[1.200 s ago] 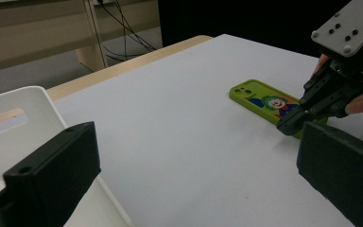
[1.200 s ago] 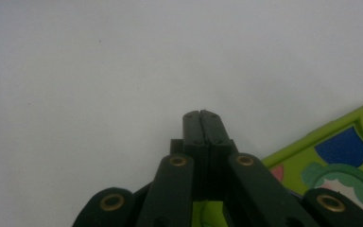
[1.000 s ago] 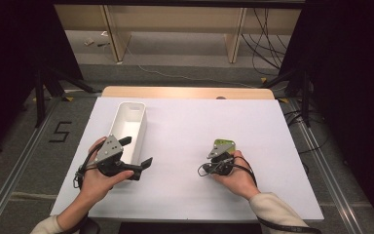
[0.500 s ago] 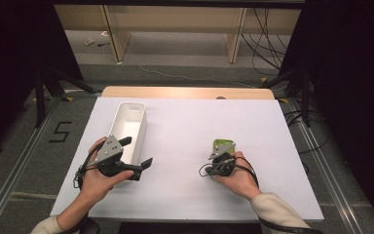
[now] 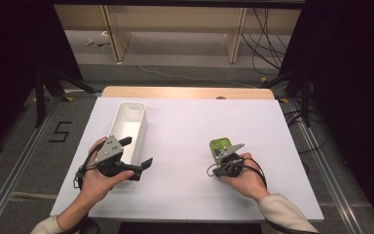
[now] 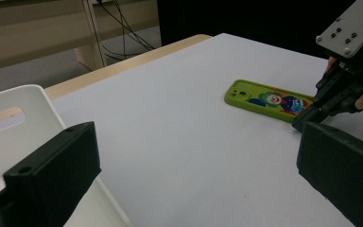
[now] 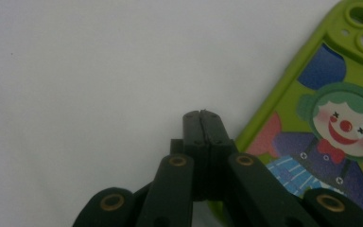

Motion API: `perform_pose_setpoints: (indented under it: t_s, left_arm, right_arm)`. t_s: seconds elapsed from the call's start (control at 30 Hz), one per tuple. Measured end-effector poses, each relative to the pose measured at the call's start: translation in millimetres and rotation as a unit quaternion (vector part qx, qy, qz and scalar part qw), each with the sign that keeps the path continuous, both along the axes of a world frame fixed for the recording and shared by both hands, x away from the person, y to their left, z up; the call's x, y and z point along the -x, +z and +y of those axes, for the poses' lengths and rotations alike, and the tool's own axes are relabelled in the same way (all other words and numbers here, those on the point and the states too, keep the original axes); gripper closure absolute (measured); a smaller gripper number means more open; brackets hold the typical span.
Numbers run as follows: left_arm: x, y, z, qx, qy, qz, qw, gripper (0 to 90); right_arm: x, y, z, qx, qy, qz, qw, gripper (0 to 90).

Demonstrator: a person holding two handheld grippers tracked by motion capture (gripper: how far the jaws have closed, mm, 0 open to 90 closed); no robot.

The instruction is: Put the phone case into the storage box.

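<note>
White and bare, the table [image 5: 185, 141] carries two things: one green phone case [image 6: 267, 100] and one white bin [image 5: 129, 126]. Beyond its wooden far edge the floor shows cables and some small bits I cannot make out. In my right hand, the right gripper [image 7: 202, 116] has its jaws pressed flat together with nothing between them, tips down on the table just beside the case's long edge; whether they touch the case I cannot tell. From above, my gripper's grey plate covers the case's near end, and the right gripper view cuts its clown picture off at the edge. The left gripper [image 5: 139, 152] stands wide open and empty by the bin's near end, whose lower wall it hides.
</note>
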State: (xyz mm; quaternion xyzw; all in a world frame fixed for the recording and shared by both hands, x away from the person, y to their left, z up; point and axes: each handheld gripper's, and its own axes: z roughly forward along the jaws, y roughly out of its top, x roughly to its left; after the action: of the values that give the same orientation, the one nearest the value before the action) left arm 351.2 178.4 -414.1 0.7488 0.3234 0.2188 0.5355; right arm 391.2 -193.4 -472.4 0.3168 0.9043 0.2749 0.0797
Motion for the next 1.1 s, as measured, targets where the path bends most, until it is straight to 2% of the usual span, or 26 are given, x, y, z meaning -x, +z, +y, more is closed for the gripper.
perform_pose_setpoints:
  t_s: [0.47,0.73,0.77,0.8,0.83,0.93,1.0,1.03,1.07,1.1]
  left_arm:
    - [0.4,0.1,-0.4,0.0,-0.001,0.0,1.0,0.0]
    - [0.4,0.2,-0.1,0.0,-0.002,-0.001,1.0,0.0]
    - [0.4,0.2,-0.1,0.0,-0.002,-0.001,1.0,0.0]
    - [0.3,0.1,0.0,0.0,-0.002,0.0,1.0,0.0]
    - [0.3,0.1,0.1,0.0,-0.002,-0.001,1.0,0.0]
    - [0.1,0.0,-0.2,0.0,-0.002,0.0,1.0,0.0]
    - [0.1,0.0,-0.3,0.0,-0.002,-0.001,1.0,0.0]
    - [0.1,-0.1,-0.6,-0.001,-0.003,-0.001,1.0,0.0]
    - [0.1,-0.1,-0.7,-0.001,-0.002,-0.001,1.0,0.0]
    - [0.0,0.0,-0.8,-0.002,-0.002,-0.001,1.0,0.0]
  right_arm:
    - [-1.5,1.3,-22.4,0.002,-0.024,0.006,0.9997,90.0]
    - [-1.3,2.5,-26.0,0.003,-0.034,0.015,0.9993,90.0]
    - [-1.3,3.0,-26.4,0.001,-0.03,0.015,0.9994,90.0]
    - [-1.4,8.2,-29.1,-0.016,-0.035,0.009,0.9992,90.0]
    - [-1.4,8.2,-29.1,-0.016,-0.035,0.009,0.9992,90.0]
    - [-4.0,23.3,-33.8,-0.043,-0.045,-0.009,0.998,79.9]
    - [-6.5,29.6,-37.6,-0.046,-0.048,-0.023,0.9975,74.4]
    - [-11.4,34.0,-42.2,-0.05,-0.058,-0.035,0.9965,66.8]
    - [-11.4,34.0,-42.2,-0.05,-0.058,-0.035,0.9965,66.8]
    - [-13.1,35.0,-42.7,-0.048,-0.064,-0.04,0.996,59.9]
